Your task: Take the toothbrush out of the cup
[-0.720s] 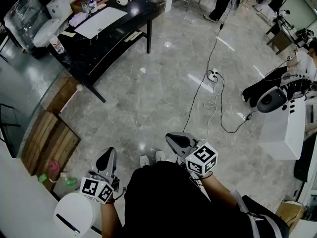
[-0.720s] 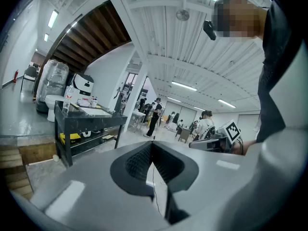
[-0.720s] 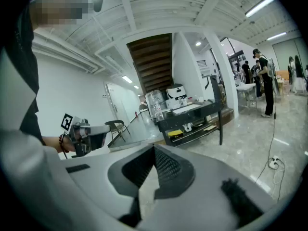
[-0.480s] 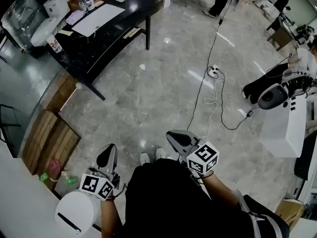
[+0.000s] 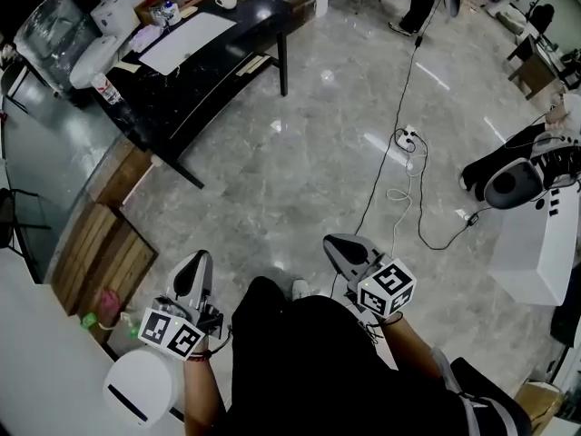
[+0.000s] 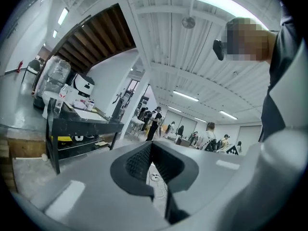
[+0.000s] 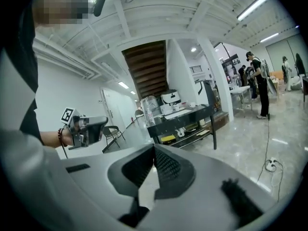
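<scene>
A small white cup is seen standing upright near the far end of a black worktop, well apart from the person. It is set just beyond the far edge of a flat white sheet lying on that worktop (the cup is too small in the head view for anything standing in it to be told).

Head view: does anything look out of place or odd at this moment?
Nothing is spilled or damaged. The odd part is that the left gripper and right gripper both hang empty, jaws together, over open floor, far from the black table. No toothbrush is discernible. A loose cable trails across the floor.
</scene>
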The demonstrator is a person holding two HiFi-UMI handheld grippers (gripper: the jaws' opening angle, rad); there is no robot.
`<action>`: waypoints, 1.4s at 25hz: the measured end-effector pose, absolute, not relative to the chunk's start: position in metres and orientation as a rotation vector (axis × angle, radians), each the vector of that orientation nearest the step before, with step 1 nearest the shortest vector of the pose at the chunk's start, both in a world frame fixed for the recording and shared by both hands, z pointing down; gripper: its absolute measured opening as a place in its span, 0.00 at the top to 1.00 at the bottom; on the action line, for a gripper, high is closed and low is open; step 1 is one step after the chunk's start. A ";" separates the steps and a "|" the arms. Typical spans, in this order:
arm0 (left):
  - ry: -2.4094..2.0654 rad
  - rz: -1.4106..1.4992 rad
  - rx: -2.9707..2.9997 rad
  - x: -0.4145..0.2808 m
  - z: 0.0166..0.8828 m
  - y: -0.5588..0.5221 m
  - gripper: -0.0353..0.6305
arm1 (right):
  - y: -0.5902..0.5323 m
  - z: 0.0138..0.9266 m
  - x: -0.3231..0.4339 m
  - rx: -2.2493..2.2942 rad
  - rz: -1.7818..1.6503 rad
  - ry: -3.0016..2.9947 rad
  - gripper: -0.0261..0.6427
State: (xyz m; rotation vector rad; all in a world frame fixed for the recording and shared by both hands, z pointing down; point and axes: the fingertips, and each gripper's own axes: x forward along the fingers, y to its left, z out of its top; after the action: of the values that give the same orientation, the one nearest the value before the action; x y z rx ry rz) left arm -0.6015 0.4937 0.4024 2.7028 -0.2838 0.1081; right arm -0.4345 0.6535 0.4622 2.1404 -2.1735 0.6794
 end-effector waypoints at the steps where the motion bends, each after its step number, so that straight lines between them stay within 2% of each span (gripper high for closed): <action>1: -0.291 0.110 2.713 -0.598 0.402 0.494 0.93 | 0.656 0.464 -0.428 2.139 0.678 -2.165 0.94; 8: -0.258 0.190 2.745 -0.563 0.410 0.497 0.93 | 0.669 0.477 -0.393 2.214 0.778 -2.121 0.94; 17: -0.223 0.168 2.718 -0.526 0.425 0.461 0.93 | 0.632 0.488 -0.370 2.249 0.838 -2.106 0.94; 23: -0.163 0.285 2.849 -0.487 0.439 0.415 0.93 | 0.570 0.492 -0.352 2.193 0.818 -2.084 0.94; 35: -0.122 0.191 2.738 -0.430 0.449 0.284 0.93 | 0.422 0.484 -0.313 2.088 0.820 -2.080 0.94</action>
State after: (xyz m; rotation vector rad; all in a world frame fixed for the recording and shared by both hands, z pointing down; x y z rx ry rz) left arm -0.4304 0.2838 0.4494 2.7383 -0.1219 0.1911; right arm -0.3131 0.4221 0.4839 2.0882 -2.0795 0.8198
